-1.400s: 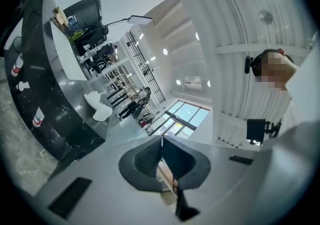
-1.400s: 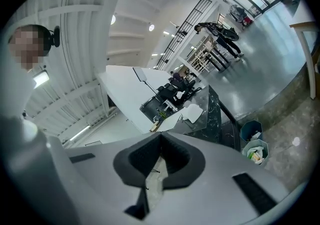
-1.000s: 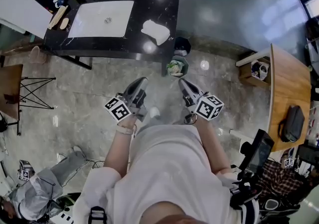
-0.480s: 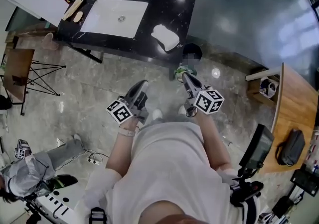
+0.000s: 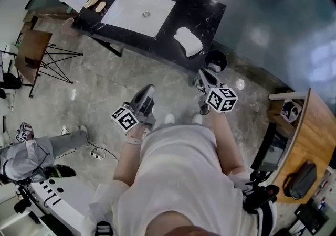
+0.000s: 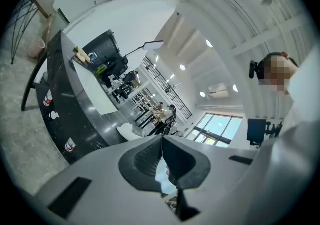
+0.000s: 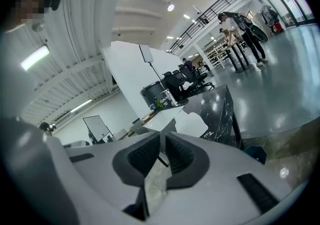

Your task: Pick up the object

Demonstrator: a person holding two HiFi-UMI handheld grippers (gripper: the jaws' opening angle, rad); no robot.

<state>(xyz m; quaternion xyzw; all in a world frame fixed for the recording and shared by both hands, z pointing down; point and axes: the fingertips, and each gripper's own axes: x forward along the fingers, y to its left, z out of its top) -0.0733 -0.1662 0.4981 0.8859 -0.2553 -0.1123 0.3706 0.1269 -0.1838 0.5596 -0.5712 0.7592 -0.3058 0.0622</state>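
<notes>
A white crumpled cloth-like thing (image 5: 188,41) lies on the right part of a black marble counter (image 5: 207,9) beside a white sink (image 5: 137,12). It also shows in the left gripper view as a white lump (image 6: 127,130) and in the right gripper view as a white patch (image 7: 192,123) on the counter top. My left gripper (image 5: 148,89) and right gripper (image 5: 202,74) hang over the stone floor, short of the counter, both pointing toward it. Both are shut with nothing between the jaws; the pads meet in the left gripper view (image 6: 161,142) and the right gripper view (image 7: 161,141).
A black bin (image 5: 216,61) stands on the floor at the counter's near right corner, just ahead of my right gripper. A folding rack (image 5: 52,62) is at left, a wooden desk (image 5: 310,140) with a black bag (image 5: 297,180) at right. A person (image 5: 31,156) crouches at lower left.
The counter and bin have shifted right and nearer in the head view as the person walked forward. Both grippers stayed shut; the right one now points at the bin's edge.
</notes>
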